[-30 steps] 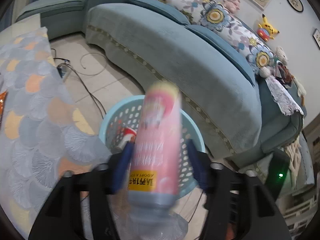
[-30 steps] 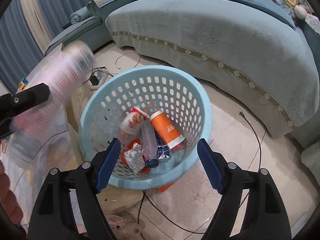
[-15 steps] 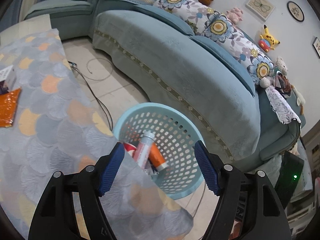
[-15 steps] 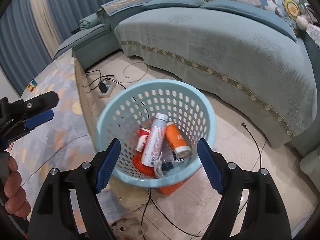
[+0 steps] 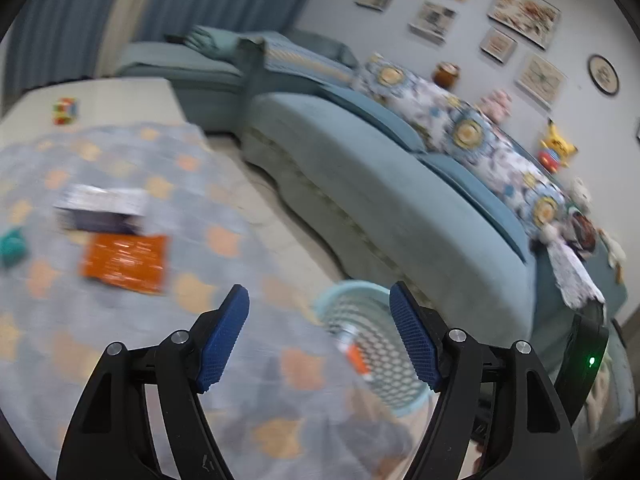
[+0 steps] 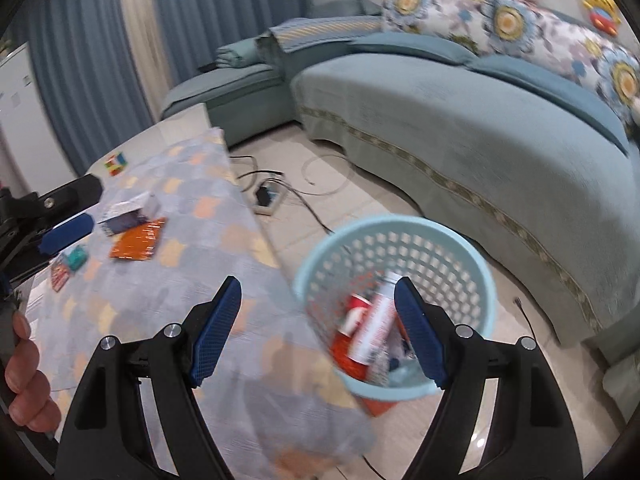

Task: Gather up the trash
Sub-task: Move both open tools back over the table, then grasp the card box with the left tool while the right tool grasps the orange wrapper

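The light blue perforated basket [image 6: 472,256] stands on the floor beside the table; it also shows in the left wrist view [image 5: 360,292]. A pink tube can [image 6: 376,320] lies inside it with a red cup [image 6: 354,312] and other trash. My left gripper [image 5: 320,336] is open and empty over the table's edge. My right gripper [image 6: 316,328] is open and empty, above the table edge and the basket. On the patterned tablecloth [image 5: 224,240] lie an orange wrapper [image 5: 124,262], a dark box [image 5: 100,208] and a teal item [image 5: 12,246].
A long teal sofa [image 6: 460,128] curves behind the basket. Cables and a power strip [image 6: 268,196] lie on the tiled floor. A coloured cube [image 5: 66,110] sits at the table's far end. The left gripper's arm shows in the right wrist view [image 6: 60,216].
The left gripper let go of the pink can, which now lies in the basket. Both grippers have swung left and up, towards the table.
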